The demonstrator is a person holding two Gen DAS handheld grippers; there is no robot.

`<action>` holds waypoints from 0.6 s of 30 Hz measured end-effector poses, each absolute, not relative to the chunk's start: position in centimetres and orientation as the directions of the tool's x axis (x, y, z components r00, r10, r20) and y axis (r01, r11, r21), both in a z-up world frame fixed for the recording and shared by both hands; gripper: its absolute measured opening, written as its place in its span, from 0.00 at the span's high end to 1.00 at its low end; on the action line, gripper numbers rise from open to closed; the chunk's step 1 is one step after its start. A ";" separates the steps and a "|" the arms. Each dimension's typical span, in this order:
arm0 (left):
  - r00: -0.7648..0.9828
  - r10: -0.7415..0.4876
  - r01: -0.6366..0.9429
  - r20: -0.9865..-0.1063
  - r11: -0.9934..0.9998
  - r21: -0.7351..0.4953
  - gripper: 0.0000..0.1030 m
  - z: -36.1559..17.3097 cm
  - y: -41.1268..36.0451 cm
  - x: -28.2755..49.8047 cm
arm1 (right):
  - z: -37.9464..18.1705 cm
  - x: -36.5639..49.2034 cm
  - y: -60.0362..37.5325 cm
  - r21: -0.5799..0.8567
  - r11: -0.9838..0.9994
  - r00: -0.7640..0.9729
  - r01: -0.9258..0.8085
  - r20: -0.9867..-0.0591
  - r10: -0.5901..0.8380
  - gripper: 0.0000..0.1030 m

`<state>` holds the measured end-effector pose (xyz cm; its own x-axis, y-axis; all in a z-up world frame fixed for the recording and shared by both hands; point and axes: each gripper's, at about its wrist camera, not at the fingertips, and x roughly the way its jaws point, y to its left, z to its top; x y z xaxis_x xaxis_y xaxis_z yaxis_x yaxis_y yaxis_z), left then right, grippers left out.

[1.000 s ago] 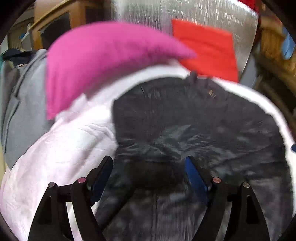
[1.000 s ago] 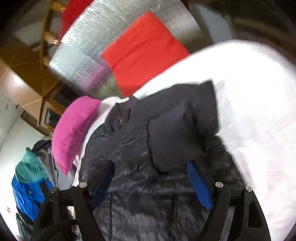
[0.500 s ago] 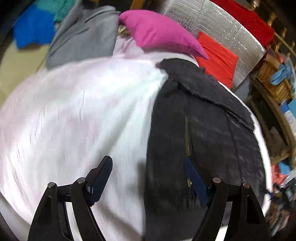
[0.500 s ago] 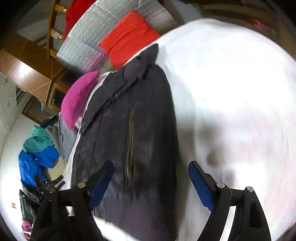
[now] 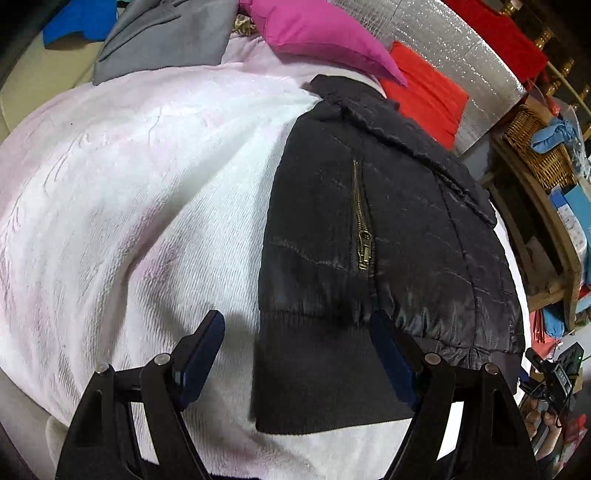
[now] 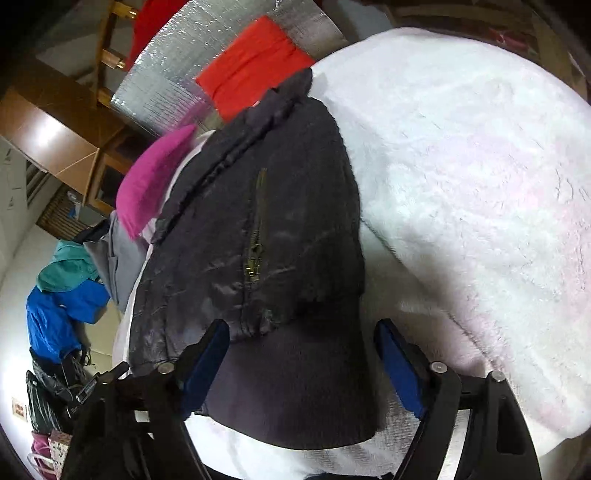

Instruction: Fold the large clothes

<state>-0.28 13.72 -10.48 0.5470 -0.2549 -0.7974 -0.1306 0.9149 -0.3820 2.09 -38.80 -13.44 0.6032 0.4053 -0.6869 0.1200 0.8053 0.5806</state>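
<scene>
Hovering over a folded black jacket (image 5: 388,229) on a pale fleece blanket (image 5: 129,192), both grippers arrive at its ribbed hem (image 5: 321,369) — the sleeves that lay spread a second ago are now tucked in, leaving a narrow panel.

Detail: the blanket fills the ground beyond both sets of jaws; the jacket runs away from them, collar far, hem near. The left gripper (image 5: 295,358) stands wide apart with the hem's left corner between its jaws, pads not pressing. The right gripper (image 6: 301,363) has just been closing, the hem's right corner between its jaws — no pinch shows yet. Judged from this, a lengthwise fold comes next. Beyond: a pink pillow (image 5: 317,33), red cushion (image 5: 424,96), silver foil board (image 5: 461,55) and small brass zip (image 5: 364,236).
</scene>
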 end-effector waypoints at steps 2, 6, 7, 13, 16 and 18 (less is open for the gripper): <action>0.565 -0.252 -0.125 -0.786 0.915 -0.383 0.21 -10.0 13.8 -0.7 | -13.1 2.0 -38.8 0.555 0.823 0.600 0.122 -0.702 0.384 0.48; 0.563 -0.249 -0.127 -0.788 0.916 -0.380 0.21 -10.1 14.0 -0.6 | -13.2 1.9 -39.4 0.547 0.826 0.608 0.137 -0.704 0.366 0.45; 0.554 -0.251 -0.130 -0.794 0.916 -0.380 0.21 -10.4 13.9 -0.4 | -13.2 2.0 -39.4 0.556 0.820 0.609 0.136 -0.700 0.373 0.43; 0.520 -0.224 -0.114 -0.824 0.938 -0.327 0.52 -11.0 12.6 0.1 | -14.1 2.2 -38.5 0.522 0.842 0.578 0.135 -0.732 0.361 0.63; 0.504 -0.214 -0.123 -0.837 0.941 -0.315 0.70 -11.0 12.5 0.4 | -13.8 2.1 -38.8 0.521 0.841 0.563 0.145 -0.743 0.363 0.83; 0.514 -0.209 -0.118 -0.832 0.944 -0.310 0.74 -10.6 12.5 0.2 | -13.2 1.7 -38.9 0.520 0.843 0.573 0.140 -0.737 0.359 0.83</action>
<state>0.20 12.54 -10.57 0.5142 -0.2088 -0.8319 -0.1176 0.9436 -0.3095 1.72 -38.87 -13.16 0.5734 0.3588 -0.7365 0.1400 0.8429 0.5196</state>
